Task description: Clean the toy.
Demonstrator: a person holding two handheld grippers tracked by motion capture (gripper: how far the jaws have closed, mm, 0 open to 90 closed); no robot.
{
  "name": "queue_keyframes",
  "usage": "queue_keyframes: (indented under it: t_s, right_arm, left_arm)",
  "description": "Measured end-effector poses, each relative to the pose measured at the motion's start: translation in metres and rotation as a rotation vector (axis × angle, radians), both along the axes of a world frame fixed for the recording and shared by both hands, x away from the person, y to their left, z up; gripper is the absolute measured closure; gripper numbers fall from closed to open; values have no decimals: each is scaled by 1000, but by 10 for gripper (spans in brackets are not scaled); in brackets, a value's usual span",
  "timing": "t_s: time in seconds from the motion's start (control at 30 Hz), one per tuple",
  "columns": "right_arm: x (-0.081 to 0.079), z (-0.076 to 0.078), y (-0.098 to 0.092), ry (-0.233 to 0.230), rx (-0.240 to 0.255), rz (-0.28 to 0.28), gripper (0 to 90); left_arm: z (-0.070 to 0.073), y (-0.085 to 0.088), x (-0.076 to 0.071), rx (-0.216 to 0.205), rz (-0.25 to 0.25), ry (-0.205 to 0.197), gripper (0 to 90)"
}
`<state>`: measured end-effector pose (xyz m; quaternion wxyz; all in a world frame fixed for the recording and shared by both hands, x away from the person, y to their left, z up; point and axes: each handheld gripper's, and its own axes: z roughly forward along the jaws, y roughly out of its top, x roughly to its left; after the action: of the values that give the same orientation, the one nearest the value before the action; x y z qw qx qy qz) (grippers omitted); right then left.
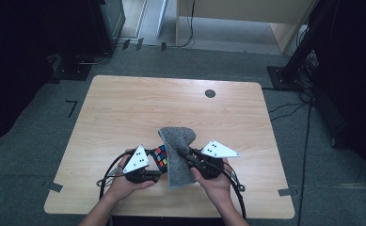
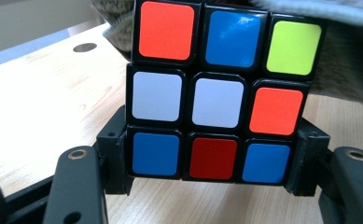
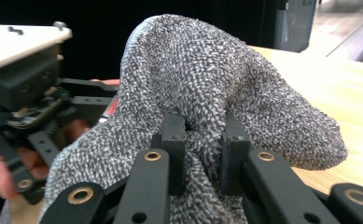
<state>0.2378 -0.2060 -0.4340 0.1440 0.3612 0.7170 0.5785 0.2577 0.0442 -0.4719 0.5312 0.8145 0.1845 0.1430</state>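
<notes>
Left gripper [image 1: 158, 165] clamped tight on the puzzle cube [image 1: 160, 157], cube sitting just left of the grey cloth [image 1: 177, 151], right gripper [image 1: 184, 153] pinching a fold of that cloth, cloth draped over the cube's far side, all above the table's [image 1: 124, 108] near edge

Your left gripper [image 1: 158, 175] and right gripper [image 1: 183, 151] are black, with brass-ringed screw holes. Each carries a white three-cornered plate with dark marks. Black cables trail back.
</notes>
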Motion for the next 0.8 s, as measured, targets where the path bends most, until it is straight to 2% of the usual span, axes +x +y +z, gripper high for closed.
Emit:
queue_keyframes:
  t_s: [0.07,0.13,0.2,0.3,0.37,0.6,0.7,0.8]
  right_arm:
    - [-4,3,7,-22,-2,36,766]
    - [-6,3,12,-34,-16,49,763]
    - [-4,2,9,-23,-7,43,763]
    - [2,-4,0,7,7,2,766]
    - [4,-6,-3,15,19,-1,767]
    - [-4,-2,12,-45,11,57,754]
    - [0,-4,7,-32,40,48,756]
    - [4,-7,0,-19,40,10,755]
  left_arm:
    - [-2,-4,-2,23,-6,-7,341]
    - [-3,-7,-3,32,-7,-11,341]
    - [-2,-7,-3,32,-5,-14,341]
    - [-1,-3,-2,15,0,-7,341]
    - [-2,-2,-1,12,2,-4,340]
    - [-4,-7,-2,30,8,-3,341]
    - [-2,-4,-2,16,9,-9,341]
    - [0,1,0,3,25,-3,341]
